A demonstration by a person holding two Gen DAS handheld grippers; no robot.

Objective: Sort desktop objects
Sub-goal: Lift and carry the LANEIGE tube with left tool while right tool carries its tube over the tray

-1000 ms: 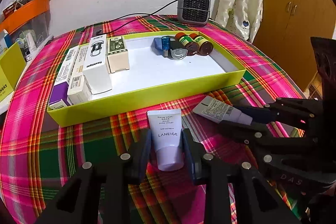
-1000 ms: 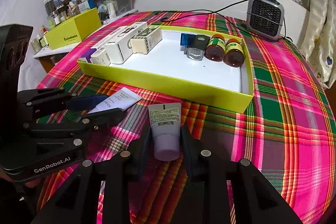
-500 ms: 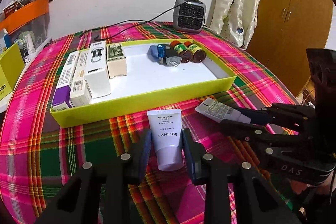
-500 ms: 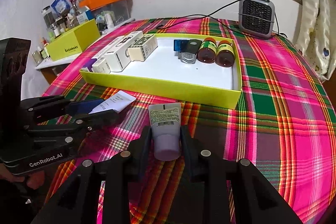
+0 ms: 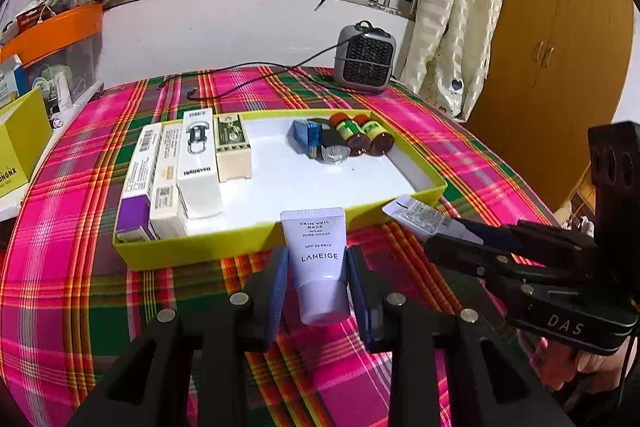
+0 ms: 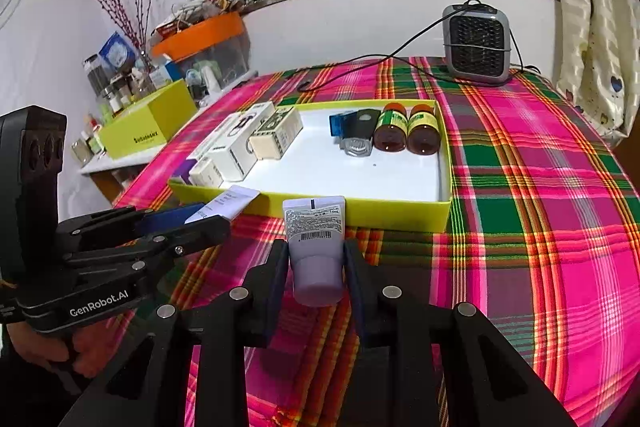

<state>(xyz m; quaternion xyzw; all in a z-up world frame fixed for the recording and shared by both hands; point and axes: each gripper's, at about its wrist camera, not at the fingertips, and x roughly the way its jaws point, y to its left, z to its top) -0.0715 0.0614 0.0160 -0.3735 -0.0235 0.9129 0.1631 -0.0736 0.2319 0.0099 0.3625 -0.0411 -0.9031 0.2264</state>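
Note:
My left gripper (image 5: 318, 259) is shut on a lilac LANEIGE tube (image 5: 314, 231), held cap toward me just above the plaid cloth, with its flat end at the front rim of the yellow-green tray (image 5: 200, 247). My right gripper (image 6: 316, 251) is shut on a second lilac tube (image 6: 314, 223), barcode side up, in front of the same tray (image 6: 392, 215). Each view shows the other gripper alongside: the right gripper (image 5: 448, 235) with its tube (image 5: 420, 217), and the left gripper (image 6: 212, 221) with its tube (image 6: 234, 201). The tray holds several boxes (image 5: 192, 167) and two brown bottles (image 5: 360, 135).
A small grey heater (image 5: 364, 61) and its black cable (image 5: 248, 73) sit behind the tray. Left of the table stands a side shelf with a yellow-green box (image 6: 148, 127) and an orange-lidded bin (image 6: 200, 35). A wooden wardrobe (image 5: 560, 47) and a curtain stand right.
Both grippers have risen a little with their tubes still gripped. The tubes' flat ends now overlap the tray's front rim, and the tray looks farther off.

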